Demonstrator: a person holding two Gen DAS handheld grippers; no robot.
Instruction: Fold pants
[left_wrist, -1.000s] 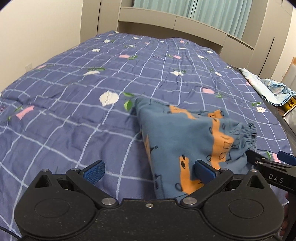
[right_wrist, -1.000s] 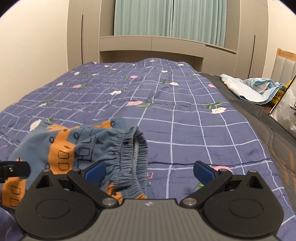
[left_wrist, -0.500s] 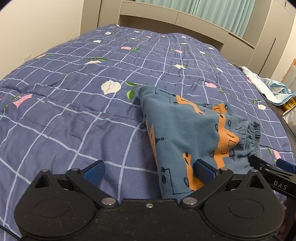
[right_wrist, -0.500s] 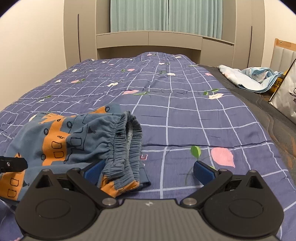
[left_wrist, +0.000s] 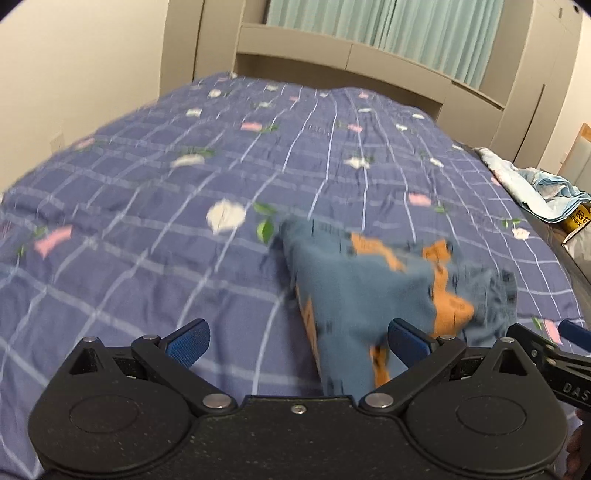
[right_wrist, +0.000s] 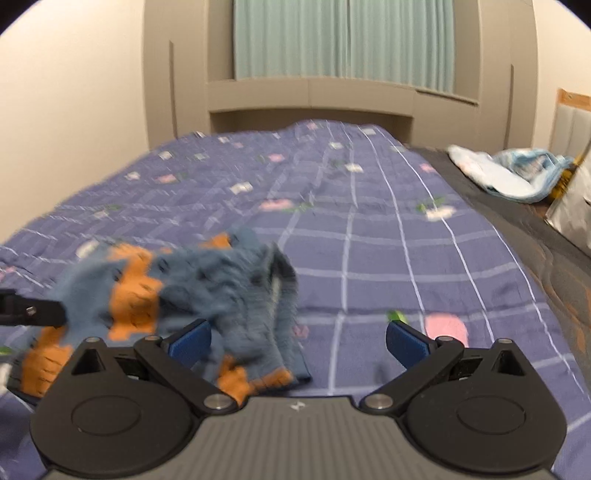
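While both frames come through smeared with blur, the picture is clear enough: the pants, blue with orange patches, lie bunched in a loose heap on the bed, down toward its near edge and closer to the right side than the left. Over on the left wrist view, the left gripper has its blue pads spread wide and nothing between them, the right-hand pad sitting just in front of the heap, the other over bare checked quilt. Now the right wrist view, and it's the same story: the right gripper gapes wide and holds nothing, its left pad right at the gathered waistband of the pants, its other pad out over open quilt. Whether either pad actually touches the cloth, I cannot tell through the blur. The tip of the right gripper pokes in at the lower right of the left view, just beside the heap. Far off along the bed's right edge, a crumpled light blue cloth lies, well apart from the pants
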